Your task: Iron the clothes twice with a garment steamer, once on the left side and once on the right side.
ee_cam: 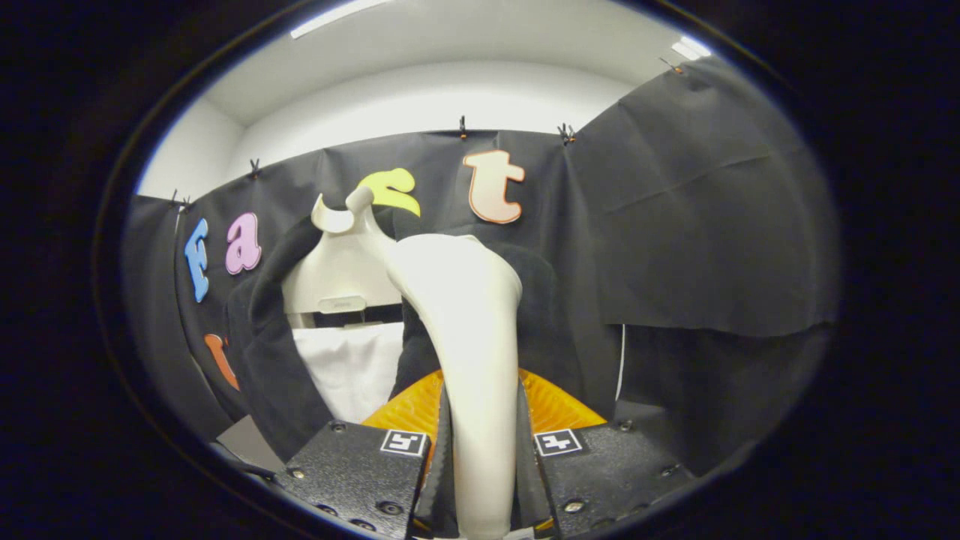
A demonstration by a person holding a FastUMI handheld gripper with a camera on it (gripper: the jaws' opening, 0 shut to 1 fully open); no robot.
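Nearest, the gripper (480, 450) pinches the garment steamer (469, 330): its two fingers (442, 457) press on either side of the steamer's handle, which stands upright between them. The finger bodies are rough, grainy metal plates with screw heads, each carrying a small square black-and-white marker.

The steamer's handle is smooth, glossy, cream-white plastic, narrow where the fingers hold it and swelling into a rounded, bulbous upper part just ahead of them. Behind its lower part sits a ridged orange piece (555, 409), fan-shaped with fine ribs, showing on both sides of the handle; whether it belongs to the steamer I cannot tell.

Beyond the steamer hang the clothes: a dark jacket (266, 352) of soft, matte, fleece-like cloth, open at the front, over a white inner garment (352, 371) with light creases. They sit on a cream plastic hanger form (337, 277) with a broad smooth neck and a curved hook on top. The steamer's bulb covers the right half of the garment's front, so the steamer is directly in front of the clothes, seemingly close to them.

Farthest, black cloth (690, 225) clipped along its top edge forms the booth's wall, with a white wall (427, 97) and ceiling lights above.
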